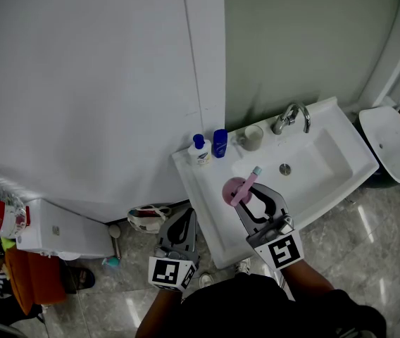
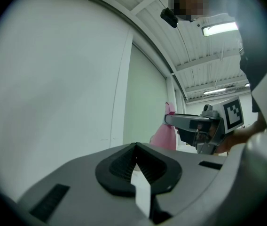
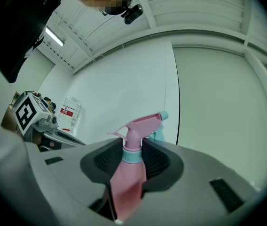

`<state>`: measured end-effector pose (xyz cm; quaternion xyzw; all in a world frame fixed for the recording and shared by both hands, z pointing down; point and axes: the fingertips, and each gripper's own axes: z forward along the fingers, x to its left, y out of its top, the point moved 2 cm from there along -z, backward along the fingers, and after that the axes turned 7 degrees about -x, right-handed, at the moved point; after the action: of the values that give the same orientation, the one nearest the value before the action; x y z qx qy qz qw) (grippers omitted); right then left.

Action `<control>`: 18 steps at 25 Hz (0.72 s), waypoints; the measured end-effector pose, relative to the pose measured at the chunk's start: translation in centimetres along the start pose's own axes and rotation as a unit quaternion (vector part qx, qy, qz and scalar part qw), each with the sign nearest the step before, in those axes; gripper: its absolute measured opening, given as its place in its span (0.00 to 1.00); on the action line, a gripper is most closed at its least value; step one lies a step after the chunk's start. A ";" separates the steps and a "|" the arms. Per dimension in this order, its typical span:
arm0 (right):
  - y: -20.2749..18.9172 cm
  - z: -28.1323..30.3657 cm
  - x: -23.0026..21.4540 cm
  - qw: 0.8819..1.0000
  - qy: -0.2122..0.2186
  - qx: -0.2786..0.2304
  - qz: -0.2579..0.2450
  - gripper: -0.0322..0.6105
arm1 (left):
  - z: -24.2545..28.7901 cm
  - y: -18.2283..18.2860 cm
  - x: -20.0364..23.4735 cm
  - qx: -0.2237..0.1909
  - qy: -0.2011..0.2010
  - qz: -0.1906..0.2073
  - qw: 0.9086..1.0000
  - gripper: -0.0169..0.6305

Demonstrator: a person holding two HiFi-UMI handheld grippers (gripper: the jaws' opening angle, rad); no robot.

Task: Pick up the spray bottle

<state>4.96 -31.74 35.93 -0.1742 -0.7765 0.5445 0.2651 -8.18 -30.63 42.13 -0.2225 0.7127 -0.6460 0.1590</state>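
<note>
Bathroom scene: a white sink point(image 1: 201, 206) sat against a white wall point(image 1: 80, 83) with a pale green panel point(image 1: 298, 34), and there was glossy tiled floor point(image 1: 369, 238) around it. The pink spray bottle point(image 1: 234, 190) was over the sink's near left part. It was roughly upright, neck up, with its teal nozzle aimed at the frame's upper right, toward the faucet point(image 1: 290, 118). The right gripper point(image 1: 251, 196) was clamped around its neck, jaws only slightly apart. The left gripper point(image 1: 181, 220) hung lower left of the sink over the floor, pinched closed with nothing in it. A white bottle point(image 1: 200, 151), a blue bottle point(image 1: 220, 144) and a cup point(image 1: 251, 138) lined the sink's back edge.
</note>
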 end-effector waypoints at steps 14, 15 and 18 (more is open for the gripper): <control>0.1 0.0 0.0 1.000 0.003 0.002 0.006 0.25 | 0.0 0.6 -0.4 -0.005 -0.003 -0.001 1.000 0.02; 0.1 0.0 0.0 1.000 0.004 0.004 0.007 0.25 | 0.0 0.6 -0.4 -0.004 -0.003 -0.001 1.000 0.02; 0.3 0.1 0.2 1.000 0.005 0.000 0.010 0.25 | -0.1 0.4 -0.6 -0.002 -0.004 0.000 1.000 0.02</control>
<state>4.76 -31.60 35.67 -0.1852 -0.7731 0.5463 0.2637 -7.79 -30.20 41.72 -0.2256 0.7131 -0.6439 0.1610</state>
